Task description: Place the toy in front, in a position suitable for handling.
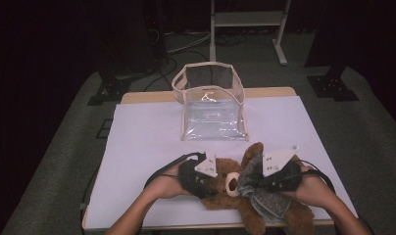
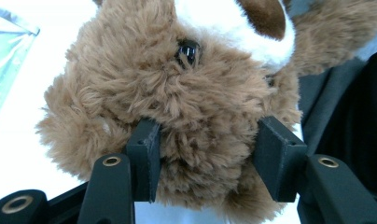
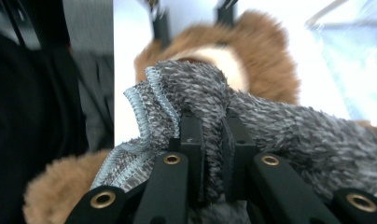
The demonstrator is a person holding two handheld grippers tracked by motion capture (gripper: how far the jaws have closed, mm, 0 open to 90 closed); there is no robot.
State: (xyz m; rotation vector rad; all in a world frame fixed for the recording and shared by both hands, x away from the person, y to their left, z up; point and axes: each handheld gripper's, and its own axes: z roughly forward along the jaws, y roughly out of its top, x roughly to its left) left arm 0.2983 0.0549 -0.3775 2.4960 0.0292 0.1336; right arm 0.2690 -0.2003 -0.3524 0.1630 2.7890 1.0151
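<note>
Lying at the lower centre of the high view, brown teddy bear rests on white table, clear bag above it; left gripper view: left gripper jaws pressed on the bear's head; right gripper view: right gripper jaws nearly closed, pinching grey cloth.

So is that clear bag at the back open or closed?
Open: the clear bag stands with its beige-trimmed mouth gaping, empty inside.

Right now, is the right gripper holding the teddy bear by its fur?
No, in the right gripper view the right gripper is shut on the grey cloth, with the teddy bear lying behind it.
</note>
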